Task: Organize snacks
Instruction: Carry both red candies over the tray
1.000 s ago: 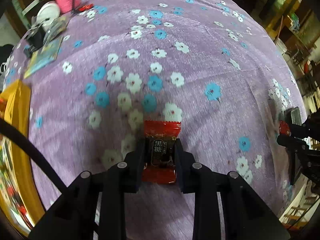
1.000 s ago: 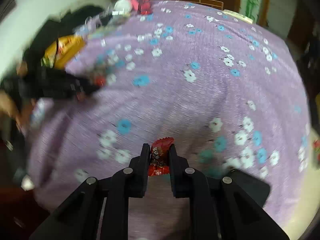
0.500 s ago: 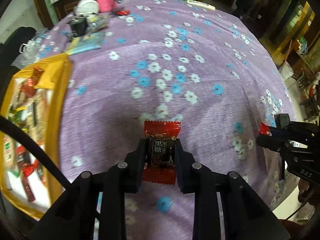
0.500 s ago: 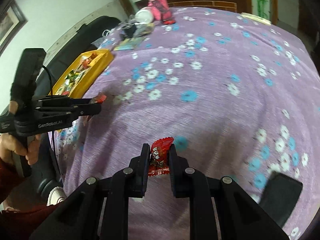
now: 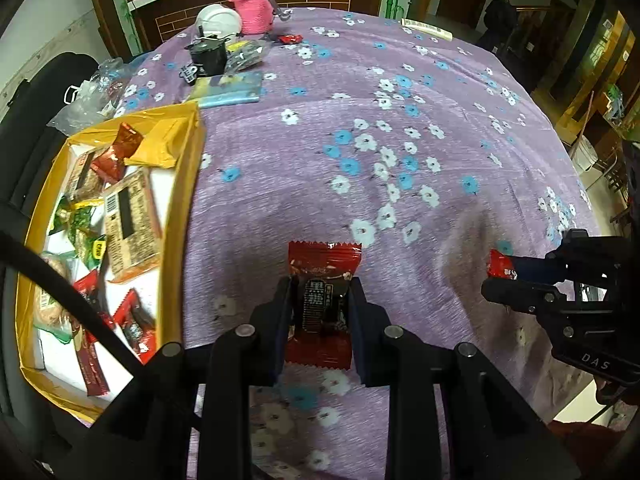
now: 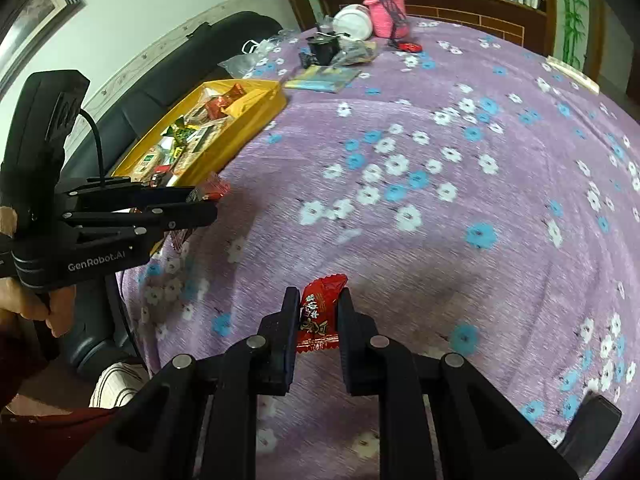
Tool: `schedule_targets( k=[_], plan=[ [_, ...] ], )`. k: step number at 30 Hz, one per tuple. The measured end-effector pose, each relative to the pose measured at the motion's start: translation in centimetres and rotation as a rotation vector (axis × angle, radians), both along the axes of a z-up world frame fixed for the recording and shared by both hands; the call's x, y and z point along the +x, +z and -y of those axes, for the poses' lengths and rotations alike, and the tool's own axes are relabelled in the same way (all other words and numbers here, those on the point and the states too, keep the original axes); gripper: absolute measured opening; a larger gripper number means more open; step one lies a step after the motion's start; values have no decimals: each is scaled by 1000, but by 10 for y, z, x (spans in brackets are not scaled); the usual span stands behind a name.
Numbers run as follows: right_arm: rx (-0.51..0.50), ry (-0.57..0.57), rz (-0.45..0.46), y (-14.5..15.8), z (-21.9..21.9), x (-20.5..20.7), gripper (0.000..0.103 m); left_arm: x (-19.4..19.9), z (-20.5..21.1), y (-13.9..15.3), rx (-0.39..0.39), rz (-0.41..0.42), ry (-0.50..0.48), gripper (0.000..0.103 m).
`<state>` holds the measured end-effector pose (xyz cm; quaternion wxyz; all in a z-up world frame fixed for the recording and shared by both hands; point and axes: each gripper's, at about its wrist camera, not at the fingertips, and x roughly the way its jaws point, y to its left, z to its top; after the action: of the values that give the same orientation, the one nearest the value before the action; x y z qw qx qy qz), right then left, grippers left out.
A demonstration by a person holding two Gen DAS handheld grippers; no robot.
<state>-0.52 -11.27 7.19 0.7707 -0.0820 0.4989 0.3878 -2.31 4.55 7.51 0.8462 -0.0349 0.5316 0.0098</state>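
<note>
In the left wrist view my left gripper (image 5: 321, 286) is shut on a red snack packet (image 5: 324, 264) with a dark label, held above the purple flowered tablecloth (image 5: 400, 92). A yellow box (image 5: 180, 184) with several wrapped snacks lies just to its left. In the right wrist view my right gripper (image 6: 318, 296) is shut on a smaller red candy packet (image 6: 322, 304) over the cloth. The same box (image 6: 256, 112) lies far off at the upper left there. Each gripper shows in the other's view: the right gripper (image 5: 496, 280) at the right edge, the left gripper (image 6: 200, 204) at the left, near the box's front corner.
At the table's far end stand a pink knitted jar (image 5: 254, 12), a white container (image 5: 218, 20), a small black pot (image 5: 208, 58) and a blue booklet (image 5: 228, 90). A black sofa (image 6: 160, 80) runs behind the box. A hand (image 6: 40, 304) grips the left tool's handle.
Both grippers have swung left across the cloth with their packets still held. The yellow box, a sliver at the left edge before, now fills the left of the left wrist view.
</note>
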Motion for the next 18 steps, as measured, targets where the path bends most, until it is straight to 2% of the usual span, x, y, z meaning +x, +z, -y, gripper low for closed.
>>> schedule_targets(
  k=[9, 13, 18],
  plan=[
    [1, 13, -19, -3, -32, -6, 16, -12, -29, 3, -8, -1, 13, 28],
    [-3, 35, -19, -3, -48, -7, 16, -21, -50, 6, -59, 3, 56, 28],
    [-5, 67, -11, -1, -67, -11, 16, -51, -90, 15, -141, 24, 152, 28]
  ],
)
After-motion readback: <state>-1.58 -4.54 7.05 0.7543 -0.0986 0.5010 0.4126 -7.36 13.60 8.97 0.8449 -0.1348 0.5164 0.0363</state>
